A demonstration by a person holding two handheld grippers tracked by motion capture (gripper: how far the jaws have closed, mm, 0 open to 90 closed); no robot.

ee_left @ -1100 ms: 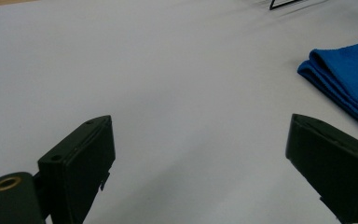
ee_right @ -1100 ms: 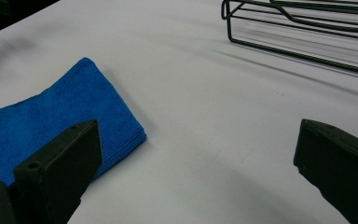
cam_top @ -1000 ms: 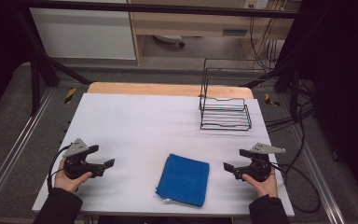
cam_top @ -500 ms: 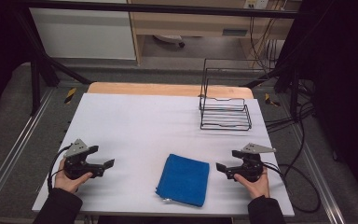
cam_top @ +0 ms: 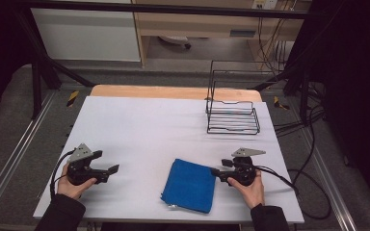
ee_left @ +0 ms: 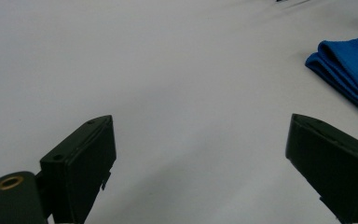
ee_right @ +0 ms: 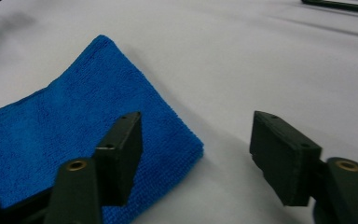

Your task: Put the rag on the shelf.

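A folded blue terry cloth (cam_top: 189,185) is laid flat near the front edge of the white surface (cam_top: 164,130), between the two hands. The right claw (cam_top: 217,172) is held low just beside the cloth's right edge, its jaws having just been closing — in the right gripper view they are seen part-way apart, one jaw over the cloth's near corner (ee_right: 177,140) and the other over bare surface, with nothing pressed between the pads. The left claw (cam_top: 114,169) is kept well apart from the cloth, on the left side of the surface; in the left gripper view its jaws are spread wide over bare white surface (ee_left: 168,93), and the cloth's folded edge (ee_left: 349,70) is seen farther off at the upper right. A black wire rack (cam_top: 232,111) is stood toward the far right of the surface — well apart from the cloth and both claws.
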